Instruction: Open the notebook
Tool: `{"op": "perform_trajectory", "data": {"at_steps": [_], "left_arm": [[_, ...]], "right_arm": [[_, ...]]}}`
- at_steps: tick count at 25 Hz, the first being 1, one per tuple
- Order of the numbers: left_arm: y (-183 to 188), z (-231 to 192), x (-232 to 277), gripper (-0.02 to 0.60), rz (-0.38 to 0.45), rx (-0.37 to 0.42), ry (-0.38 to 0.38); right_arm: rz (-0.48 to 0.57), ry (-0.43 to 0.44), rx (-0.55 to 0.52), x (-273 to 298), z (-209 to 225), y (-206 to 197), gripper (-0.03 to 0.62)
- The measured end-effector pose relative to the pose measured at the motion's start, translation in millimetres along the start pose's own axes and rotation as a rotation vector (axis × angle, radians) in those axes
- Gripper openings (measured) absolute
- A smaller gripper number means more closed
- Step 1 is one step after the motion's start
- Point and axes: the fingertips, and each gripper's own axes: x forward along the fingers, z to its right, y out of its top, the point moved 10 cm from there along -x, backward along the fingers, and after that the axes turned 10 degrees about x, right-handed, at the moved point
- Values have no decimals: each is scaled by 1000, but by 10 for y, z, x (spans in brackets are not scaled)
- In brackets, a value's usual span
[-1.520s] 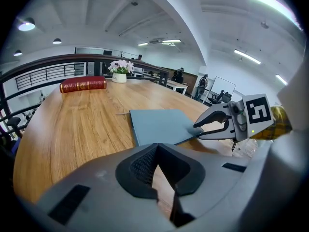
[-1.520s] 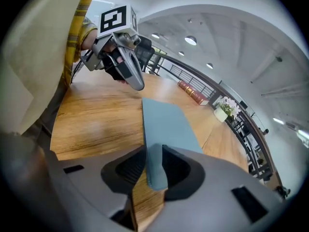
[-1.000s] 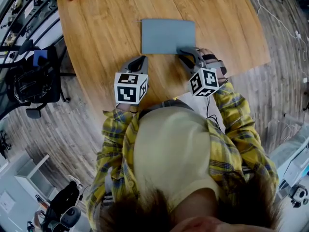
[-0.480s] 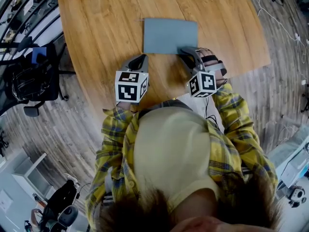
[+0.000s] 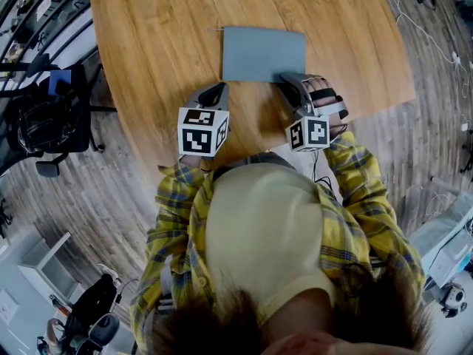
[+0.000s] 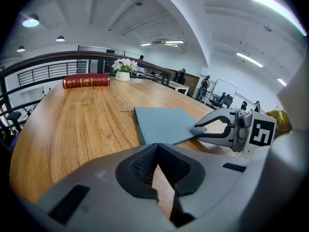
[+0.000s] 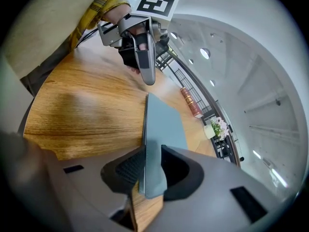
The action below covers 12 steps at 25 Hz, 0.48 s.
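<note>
text: none legible | red book (image 6: 86, 81) spine: print unreadable

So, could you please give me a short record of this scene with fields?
table: wood
notebook: grey-blue, closed, lying on table
right hand-held gripper: shut on notebook's near right corner
left hand-held gripper: shut, empty, by notebook's near left corner
red book: far end of table
flowers: white pot, beyond red book

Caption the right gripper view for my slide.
Right gripper clamped on a grey-blue notebook corner; shut left gripper opposite, over wooden table.
</note>
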Motion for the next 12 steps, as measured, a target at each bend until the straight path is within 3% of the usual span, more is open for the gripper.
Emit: {"op": "perform_trajectory", "data": {"at_steps": [4,12], "left_arm": [[-9,-11,28,9,-3,0,-3],[9,48,22,9,2,11,-18]], "right_arm": [[-2,-46,-12,13,6,-34,153],[-33,-23,-26,43,-18,-44,152]]}}
